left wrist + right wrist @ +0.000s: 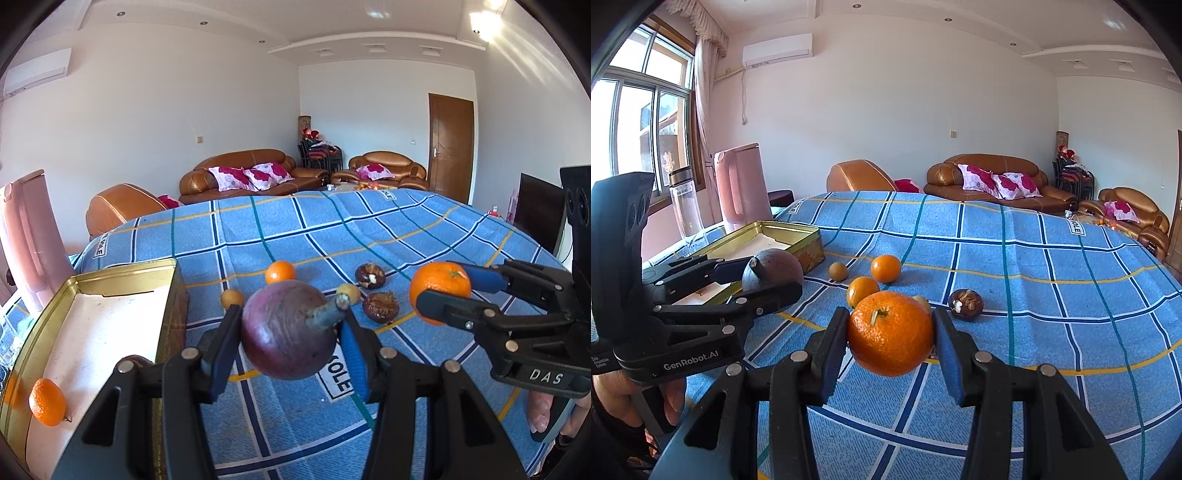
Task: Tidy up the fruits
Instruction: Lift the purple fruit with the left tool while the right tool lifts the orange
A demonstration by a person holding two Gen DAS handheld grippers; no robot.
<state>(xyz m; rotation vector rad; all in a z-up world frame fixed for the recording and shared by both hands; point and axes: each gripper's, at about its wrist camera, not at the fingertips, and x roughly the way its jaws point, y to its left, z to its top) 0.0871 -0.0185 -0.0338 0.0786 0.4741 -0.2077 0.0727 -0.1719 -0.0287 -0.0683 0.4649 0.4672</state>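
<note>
My left gripper (288, 328) is shut on a round purple fruit (288, 330) with a grey stem, held above the blue checked cloth, just right of the gold tin (122, 275). It also shows in the right wrist view (772, 275). My right gripper (891, 332) is shut on a large orange (891, 332), held above the cloth; it shows in the left wrist view (440, 286) too. One orange (47, 401) lies inside the tin. On the cloth lie a small orange (280, 272), two small yellow-brown fruits (232, 297), and two dark brown fruits (380, 307).
The blue checked cloth (1034, 280) covers the table. A pink jug (740, 184) and a clear bottle (685, 201) stand behind the tin at the table's left edge. Brown sofas (993, 181) stand beyond the table.
</note>
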